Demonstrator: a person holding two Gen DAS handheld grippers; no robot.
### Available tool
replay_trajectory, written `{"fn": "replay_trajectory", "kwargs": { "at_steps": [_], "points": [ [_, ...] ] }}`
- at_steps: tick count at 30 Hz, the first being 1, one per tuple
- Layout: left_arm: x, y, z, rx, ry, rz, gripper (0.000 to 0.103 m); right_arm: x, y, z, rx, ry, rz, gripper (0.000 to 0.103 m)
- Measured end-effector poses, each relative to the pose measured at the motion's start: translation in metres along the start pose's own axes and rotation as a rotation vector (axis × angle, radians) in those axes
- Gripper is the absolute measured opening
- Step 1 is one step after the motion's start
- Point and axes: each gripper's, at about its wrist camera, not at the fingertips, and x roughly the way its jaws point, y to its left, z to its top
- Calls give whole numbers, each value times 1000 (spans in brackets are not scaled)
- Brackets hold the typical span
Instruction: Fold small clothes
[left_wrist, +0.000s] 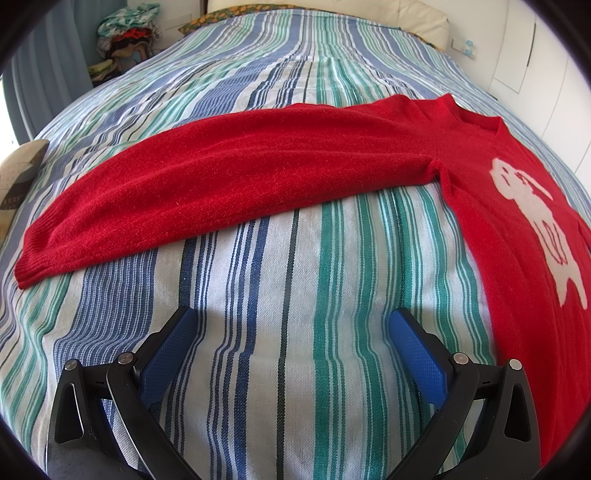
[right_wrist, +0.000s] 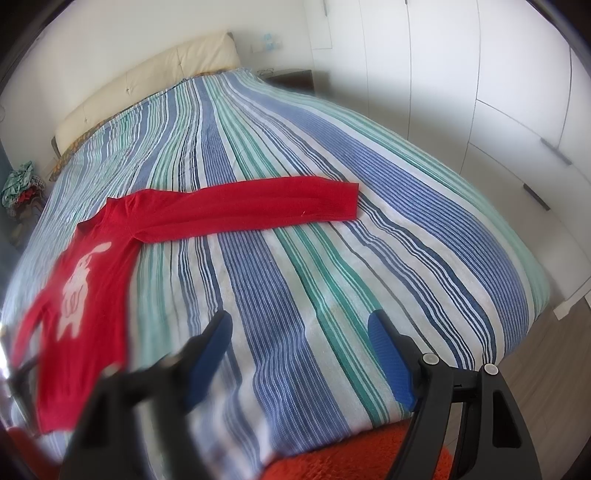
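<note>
Both grippers, left gripper (left_wrist: 291, 325) and right gripper (right_wrist: 299, 328), hover with fingers released over the bed (left_wrist: 258, 332); grip the red sweater (left_wrist: 258, 166) sleeves at the cuffs and fold inward.

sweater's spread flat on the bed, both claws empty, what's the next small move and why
Probably bring the left claw forward to the cuff of the outstretched sleeve. The red sweater lies flat on the striped bedspread with nothing folded yet. Both claws are open and holding nothing, and that sleeve lies just ahead of the left claw.
</note>
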Motion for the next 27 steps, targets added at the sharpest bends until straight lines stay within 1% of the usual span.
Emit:
{"fn": "replay_trajectory", "kwargs": {
  "at_steps": [7,14,22,27],
  "points": [
    [0,0,0,0,0,0,103,0,3,1,-13,0,-11,75],
    [0,0,0,0,0,0,103,1,-1,2,-1,4,-3,75],
    [0,0,0,0,0,0,103,-2,-3,1,15,-13,5,75],
    [0,0,0,0,1,0,103,-2,-2,1,17,-4,0,75]
  ]
}}
